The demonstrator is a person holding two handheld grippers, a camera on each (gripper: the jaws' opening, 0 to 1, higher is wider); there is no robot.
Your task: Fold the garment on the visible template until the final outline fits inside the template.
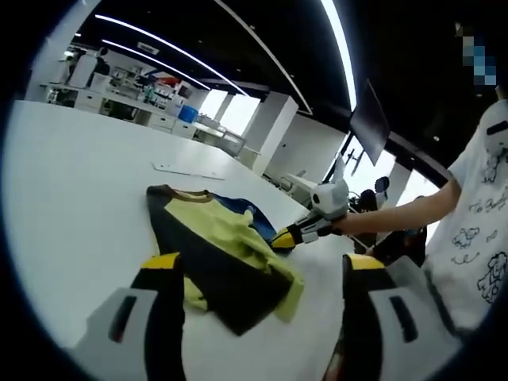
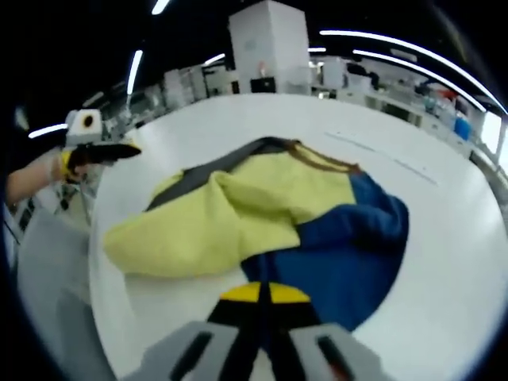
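Right gripper [image 2: 260,305], jaws pinched together on the blue edge of the garment [image 2: 270,214] at lower centre, holds soft, limp cloth best taken at hems. Left gripper [image 1: 262,278] hangs with jaws spread above the crumpled garment [image 1: 222,254] mid-frame on the white table [image 1: 71,206].

Long ceiling light strips [image 1: 333,40] above distant white workbenches [image 1: 111,99].
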